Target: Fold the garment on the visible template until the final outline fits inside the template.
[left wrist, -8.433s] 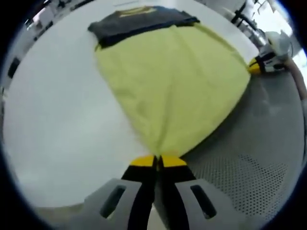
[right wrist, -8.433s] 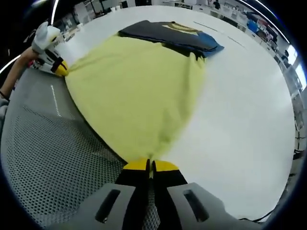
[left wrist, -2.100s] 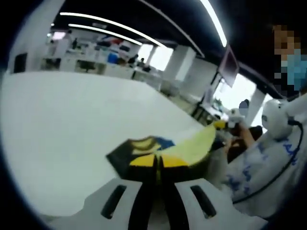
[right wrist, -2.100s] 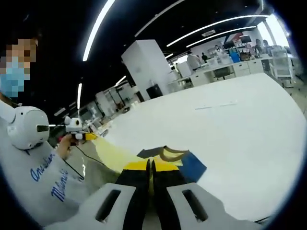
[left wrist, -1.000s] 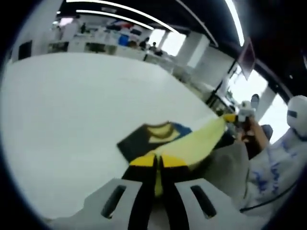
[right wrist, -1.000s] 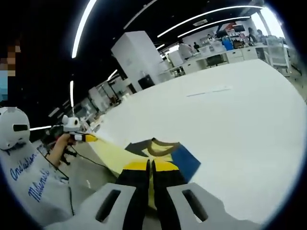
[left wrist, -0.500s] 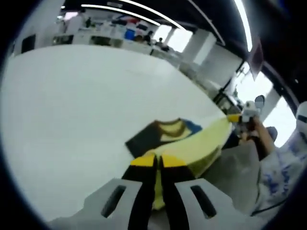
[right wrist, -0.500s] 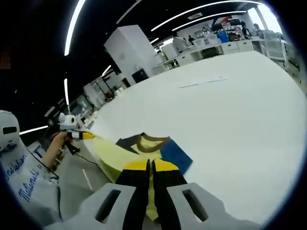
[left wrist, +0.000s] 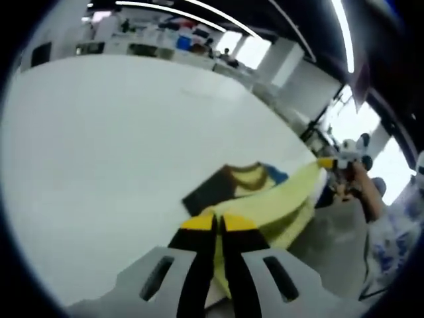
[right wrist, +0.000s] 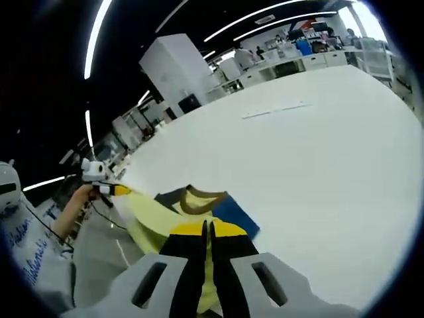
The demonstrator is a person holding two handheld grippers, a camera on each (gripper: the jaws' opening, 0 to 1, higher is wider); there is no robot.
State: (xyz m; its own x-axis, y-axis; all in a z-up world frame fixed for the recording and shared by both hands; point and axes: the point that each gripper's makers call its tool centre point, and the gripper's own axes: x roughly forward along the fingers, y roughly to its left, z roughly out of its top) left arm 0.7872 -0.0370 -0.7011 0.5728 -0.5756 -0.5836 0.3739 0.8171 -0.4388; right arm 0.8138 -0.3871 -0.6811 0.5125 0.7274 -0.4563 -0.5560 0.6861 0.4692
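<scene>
Broadly, a wide white tabletop (left wrist: 112,146) spreads under both views, set in a large dim hall with long ceiling light strips (right wrist: 99,36), a white pillar (right wrist: 175,69) and, at the far side, desks (right wrist: 291,59) with a few people too small to make out.

One yellow garment (left wrist: 278,209) is in sight; its far end with the brown collar lies on the tabletop and the near edge is lifted off it. Under the collar end lies one dark template (left wrist: 209,192), with a blue corner showing beside the collar; in the right gripper view the template (right wrist: 228,212) shows as a blue and dark patch beside the garment (right wrist: 156,218).

Two grippers are at work. The left gripper (left wrist: 216,222) has its yellow-tipped jaws pressed together, with yellow cloth coming out right at the tips, so it pinches the garment's near edge. The right gripper (right wrist: 205,228) likewise has its jaws together, clamped on a strip of yellow cloth that hangs between them.

Each gripper also appears in the other's view: the right one at the far corner of the raised cloth in the left gripper view, held in a hand (left wrist: 358,182), and the left one at the opposite corner in the right gripper view, held in a hand (right wrist: 83,195). A white sleeve with blue marks (left wrist: 391,245) shows at the edge.
</scene>
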